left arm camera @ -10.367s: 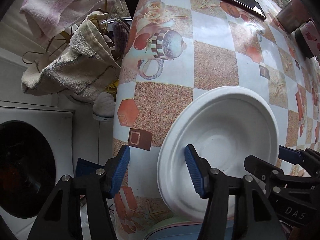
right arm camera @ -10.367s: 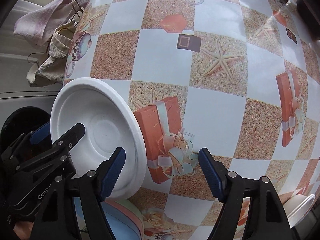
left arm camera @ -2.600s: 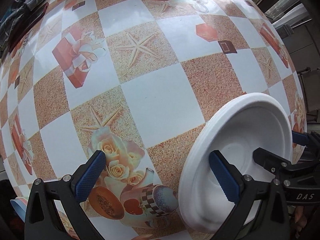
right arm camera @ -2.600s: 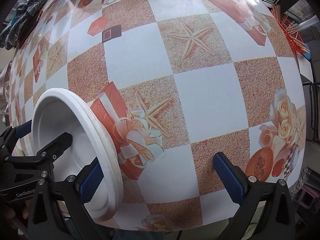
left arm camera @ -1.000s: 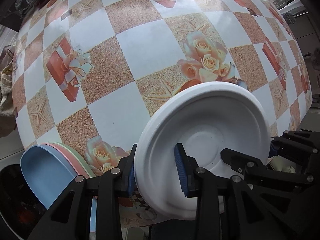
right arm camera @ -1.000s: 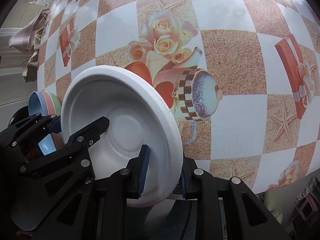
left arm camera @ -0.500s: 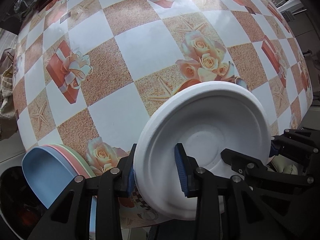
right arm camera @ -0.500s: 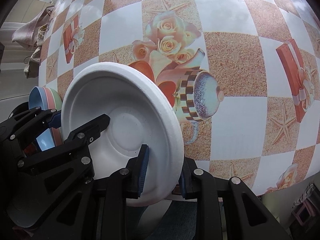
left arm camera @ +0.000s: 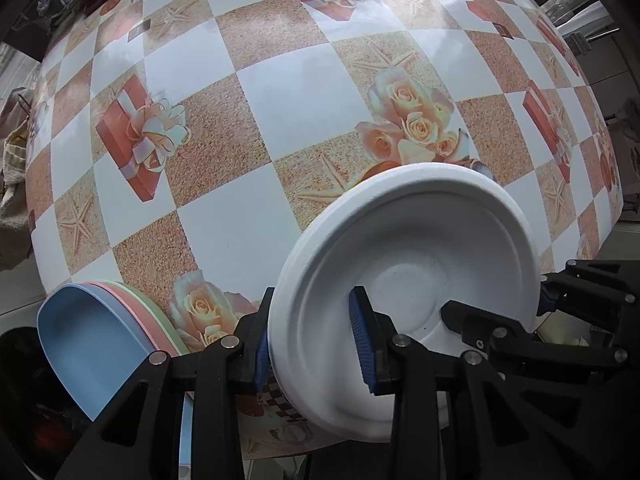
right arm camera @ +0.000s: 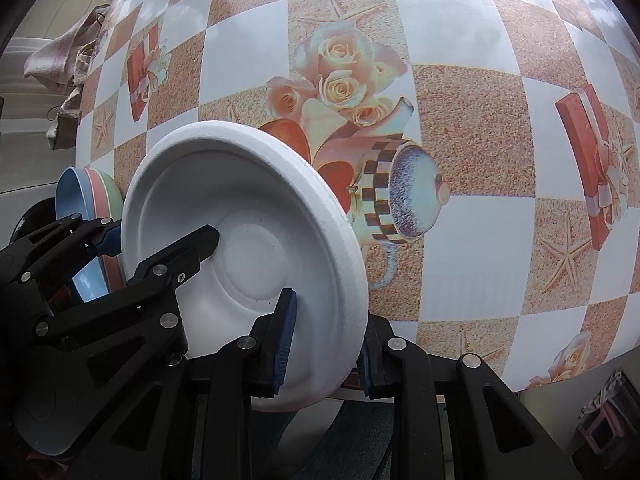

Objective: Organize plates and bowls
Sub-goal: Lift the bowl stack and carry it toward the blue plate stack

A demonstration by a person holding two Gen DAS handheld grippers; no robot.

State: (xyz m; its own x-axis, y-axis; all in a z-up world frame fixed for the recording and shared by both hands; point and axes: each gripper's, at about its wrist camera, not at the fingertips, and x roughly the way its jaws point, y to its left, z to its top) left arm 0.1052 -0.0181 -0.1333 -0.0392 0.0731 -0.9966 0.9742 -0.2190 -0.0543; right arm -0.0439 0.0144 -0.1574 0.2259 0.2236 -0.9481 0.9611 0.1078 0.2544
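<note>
1. Left wrist view: the left gripper (left arm camera: 314,342), jaws narrowed, clamps the near rim of the white plate (left arm camera: 412,280), which tilts above the table (left arm camera: 248,240) edge; the stacked coloured plates (left arm camera: 100,336) lie lower left, nearer this hand. Seconds ago its jaws stood wide, one finger inside the plate

2. Right wrist view: the right gripper (right arm camera: 326,342) pinches the white plate's (right arm camera: 240,232) opposite rim, the coloured plates (right arm camera: 92,196) beyond at left. Earlier its jaws gaped, merely straddling that rim
</note>
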